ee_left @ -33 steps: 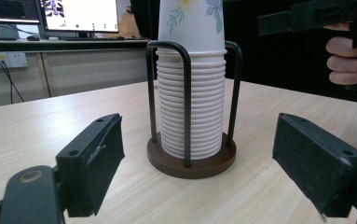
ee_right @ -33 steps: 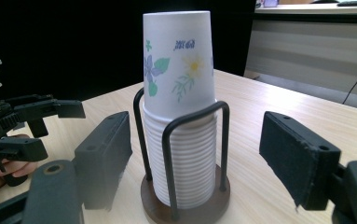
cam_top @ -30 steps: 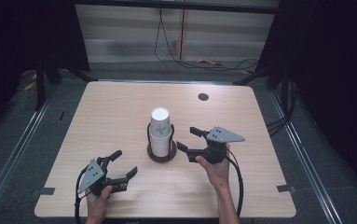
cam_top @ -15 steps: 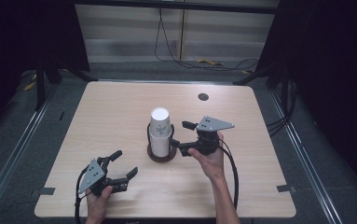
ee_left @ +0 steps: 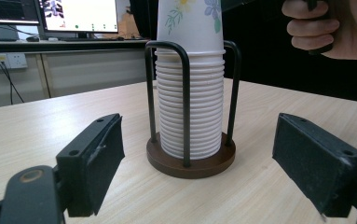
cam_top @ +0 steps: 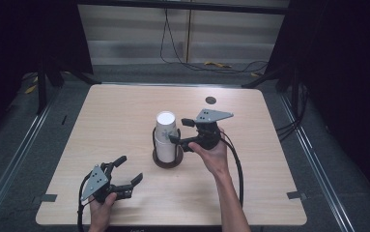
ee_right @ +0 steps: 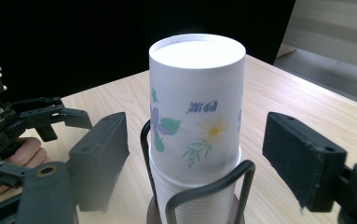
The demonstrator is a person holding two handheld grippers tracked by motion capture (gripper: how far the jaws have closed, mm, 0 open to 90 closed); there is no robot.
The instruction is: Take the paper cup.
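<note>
- High view: a stack of upside-down paper cups (cam_top: 165, 137) stands in a wire holder (cam_top: 167, 159) mid-table (cam_top: 115, 121).
- My right gripper (cam_top: 178, 131) flanks the top cup — jaws apart, just been closing, pads not touching.
- My left gripper (cam_top: 128, 170) rests near the table's front edge — jaws wide, empty.

Unreadable upside-down blue print on the top paper cup (ee_right: 197, 107)

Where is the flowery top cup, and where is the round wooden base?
top cup (ee_right: 197, 116), right gripper view, on its flowered side.
wooden base (ee_left: 191, 164), left gripper view, on its front edge.
</note>
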